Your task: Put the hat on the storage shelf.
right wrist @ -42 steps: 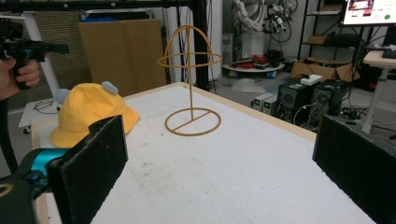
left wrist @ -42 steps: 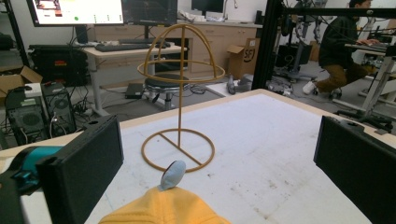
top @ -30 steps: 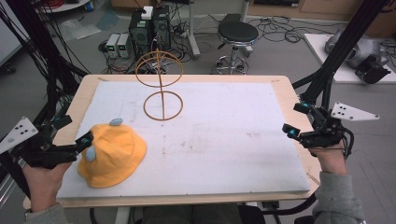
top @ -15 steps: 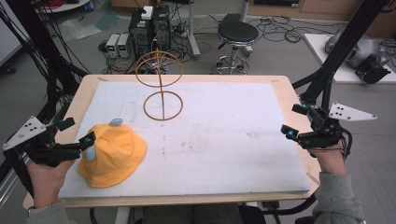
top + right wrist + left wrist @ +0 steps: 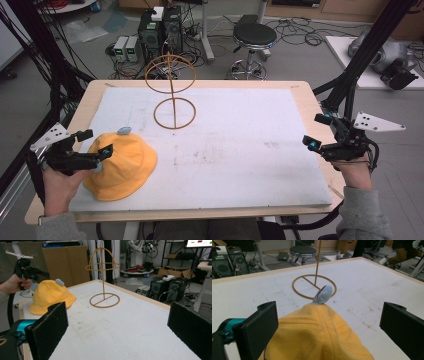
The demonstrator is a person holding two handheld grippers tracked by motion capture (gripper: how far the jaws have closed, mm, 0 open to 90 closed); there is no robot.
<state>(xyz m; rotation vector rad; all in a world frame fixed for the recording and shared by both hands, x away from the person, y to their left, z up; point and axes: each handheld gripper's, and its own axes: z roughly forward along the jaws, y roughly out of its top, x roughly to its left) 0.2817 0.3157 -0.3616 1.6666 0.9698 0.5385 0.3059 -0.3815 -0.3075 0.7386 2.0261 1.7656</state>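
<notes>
Now, left gripper [image 5: 95, 145]: jaws apart, straddling the hat's edge at nine o'clock, likely lining up a grab.
Yellow hat [image 5: 121, 162]: flat on the table's [image 5: 240, 165] left side.
Wire stand [image 5: 173, 95]: upright at the hat's one o'clock, probably its perch.
Right gripper [image 5: 316, 131]: jaws apart, idle at three o'clock.

Yellow hat and wire stand on counter.
Yellow bucket hat [image 5: 121, 165] sits crown-up near the left front of the counter [image 5: 240, 150], pale-blue ears atop; wire hat stand [image 5: 172, 97] upright behind it, bare.
</notes>
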